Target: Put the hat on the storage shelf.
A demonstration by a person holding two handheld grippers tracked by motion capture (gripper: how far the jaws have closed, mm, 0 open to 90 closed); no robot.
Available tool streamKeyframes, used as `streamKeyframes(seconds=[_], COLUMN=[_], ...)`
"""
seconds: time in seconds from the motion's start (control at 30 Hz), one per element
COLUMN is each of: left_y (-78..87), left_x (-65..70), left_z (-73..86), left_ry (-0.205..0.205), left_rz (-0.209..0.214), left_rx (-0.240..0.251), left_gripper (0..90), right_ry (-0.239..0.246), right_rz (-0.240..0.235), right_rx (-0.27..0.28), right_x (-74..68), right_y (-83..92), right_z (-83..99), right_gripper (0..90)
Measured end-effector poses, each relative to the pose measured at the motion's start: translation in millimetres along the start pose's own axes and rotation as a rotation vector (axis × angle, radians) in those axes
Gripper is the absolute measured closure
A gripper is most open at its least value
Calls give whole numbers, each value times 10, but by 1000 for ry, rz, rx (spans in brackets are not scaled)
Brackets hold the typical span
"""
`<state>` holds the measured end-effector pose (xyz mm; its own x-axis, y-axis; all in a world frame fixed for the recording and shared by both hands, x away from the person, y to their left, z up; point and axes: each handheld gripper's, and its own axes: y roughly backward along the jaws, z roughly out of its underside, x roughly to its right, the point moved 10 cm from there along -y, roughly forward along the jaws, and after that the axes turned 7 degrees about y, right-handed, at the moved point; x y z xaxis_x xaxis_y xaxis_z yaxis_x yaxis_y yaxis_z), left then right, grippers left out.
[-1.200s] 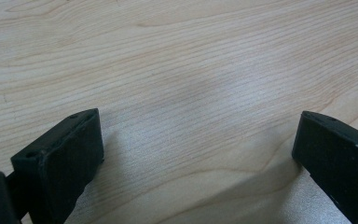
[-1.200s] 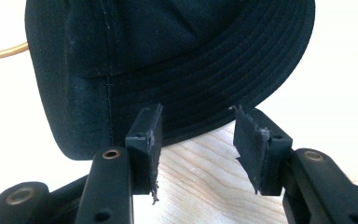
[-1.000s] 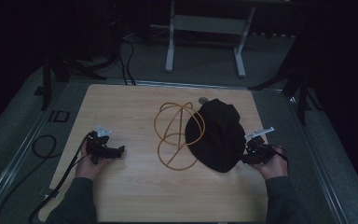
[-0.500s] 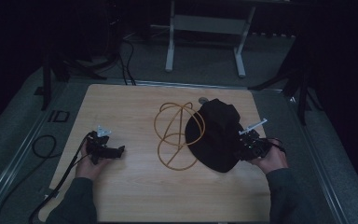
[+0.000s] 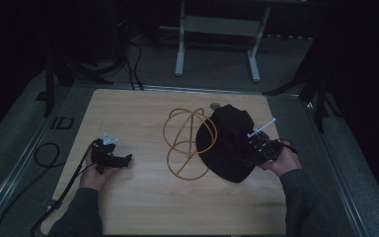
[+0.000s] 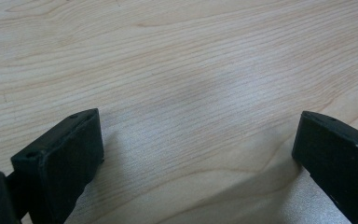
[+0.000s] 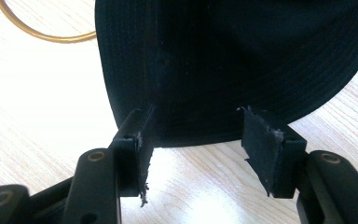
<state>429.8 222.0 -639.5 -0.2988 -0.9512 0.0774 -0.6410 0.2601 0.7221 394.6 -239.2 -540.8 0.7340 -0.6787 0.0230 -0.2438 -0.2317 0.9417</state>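
A black cap point(image 5: 229, 143) lies on the right half of the wooden bench point(image 5: 143, 197). Its long axis runs from the far side of the bench toward the near right side. The rounded crown is at the far end and the flat brim points toward the person. In the right gripper view, the curved edge of the brim point(image 7: 242, 70) lies flat on the wood.

The right gripper point(image 7: 193, 135) is at the near right edge of the cap, held by the right hand point(image 5: 284, 160). Its jaws stand well apart, one on each side of the brim edge, and they do not close on it.

Just left of the cap a thin yellow cord point(image 5: 185, 143) lies in loops, and part of it goes under the cap.

The left gripper point(image 6: 196, 144) is on the left side of the bench, well apart from the cap, held by the left hand point(image 5: 96, 175). Its jaws are wide apart over bare wood, with nothing between them.
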Motion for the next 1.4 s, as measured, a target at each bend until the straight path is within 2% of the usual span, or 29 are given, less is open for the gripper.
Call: streamKeyframes(seconds=[0.17,0.57,0.77,1.1,1.4], left_y=[0,-1,0,-1,-1], left_x=[0,0,-2,-1,-1], left_z=[0,-1,0,-1,-1], left_ry=[0,-3,-5,-6,-6], left_rz=[1,2,3,4,4], left_rx=[0,0,-2,-2,-2], left_gripper=[21,22,22,22,22], right_ry=[-6,20,7,-13,-58], right_rz=[-7,-14,-17,8,10], right_rx=[-13,-59,-80,-121,-152], right_x=[-5,-40,-30,-18,-32], right_y=[0,-18,-46,-88,-110], right_z=[-61,-252,-352,-490,-641], right_gripper=[418,397,390,396,435])
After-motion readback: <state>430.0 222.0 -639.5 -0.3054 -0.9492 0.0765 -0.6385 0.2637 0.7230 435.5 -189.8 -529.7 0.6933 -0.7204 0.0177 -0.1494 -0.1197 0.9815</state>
